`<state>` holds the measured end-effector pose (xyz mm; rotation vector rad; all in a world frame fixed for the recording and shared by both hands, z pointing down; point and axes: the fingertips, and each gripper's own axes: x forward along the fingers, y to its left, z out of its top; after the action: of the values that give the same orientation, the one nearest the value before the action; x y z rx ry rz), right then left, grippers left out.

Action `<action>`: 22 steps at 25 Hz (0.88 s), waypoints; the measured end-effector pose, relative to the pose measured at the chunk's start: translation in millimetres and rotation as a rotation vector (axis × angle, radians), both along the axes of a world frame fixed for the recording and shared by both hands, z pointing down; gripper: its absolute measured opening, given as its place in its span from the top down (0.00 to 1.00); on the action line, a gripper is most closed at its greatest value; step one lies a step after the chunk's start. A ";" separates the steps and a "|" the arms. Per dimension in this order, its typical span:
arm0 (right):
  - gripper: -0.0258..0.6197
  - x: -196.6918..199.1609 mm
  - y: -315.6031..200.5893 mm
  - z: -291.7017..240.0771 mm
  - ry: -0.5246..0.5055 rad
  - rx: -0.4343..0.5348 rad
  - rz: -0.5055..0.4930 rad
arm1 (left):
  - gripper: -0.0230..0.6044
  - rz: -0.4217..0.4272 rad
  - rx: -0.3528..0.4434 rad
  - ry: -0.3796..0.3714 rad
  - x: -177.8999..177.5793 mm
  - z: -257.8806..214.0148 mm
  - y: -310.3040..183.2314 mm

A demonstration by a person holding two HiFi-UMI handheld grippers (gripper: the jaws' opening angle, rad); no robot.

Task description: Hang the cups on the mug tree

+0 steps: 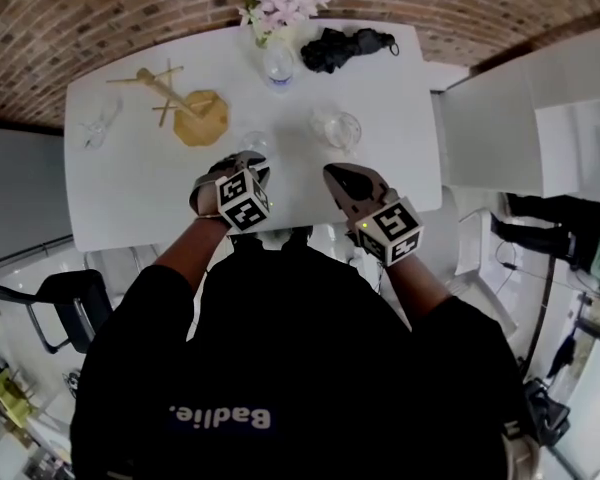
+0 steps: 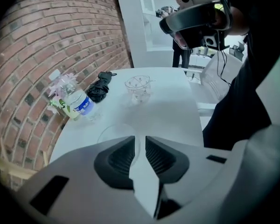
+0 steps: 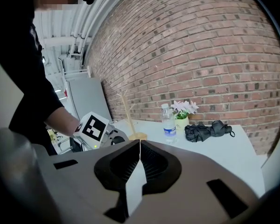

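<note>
The table [image 1: 130, 193] is a white rectangular top set against a curved red brick wall [image 1: 100, 8]. A white cabinet [image 1: 500, 118] stands at its right end, and a black chair [image 1: 65, 303] stands on the floor at its near left.

The wooden mug tree [image 1: 185, 108] stands on the left half of the table. Three clear cups sit on the table surface:
- one cup [image 1: 98, 125] near the left edge;
- one cup [image 1: 255, 145] just ahead of the left claw [image 1: 246, 163];
- one cup [image 1: 338, 128] right of centre.

A water bottle [image 1: 278, 63], a pot of pink flowers [image 1: 280, 8] and a folded black umbrella [image 1: 345, 46] line the wall side.

The left claw [image 2: 140, 138] points steeply down, its jaws slightly parted and released, with the cup rim [image 2: 115, 130] directly in front. The right claw [image 3: 139, 141] is clenched on nothing.
</note>
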<state>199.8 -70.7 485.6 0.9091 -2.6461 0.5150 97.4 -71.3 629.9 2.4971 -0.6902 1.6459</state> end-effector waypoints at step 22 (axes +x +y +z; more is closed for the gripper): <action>0.91 18.2 15.4 0.4 0.011 -0.010 0.094 | 0.90 0.307 -0.106 -0.291 -9.5 43.6 3.6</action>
<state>218.0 -55.3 486.1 1.0345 -2.5980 0.5439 87.9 -67.7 673.5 2.4081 -0.2334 2.1159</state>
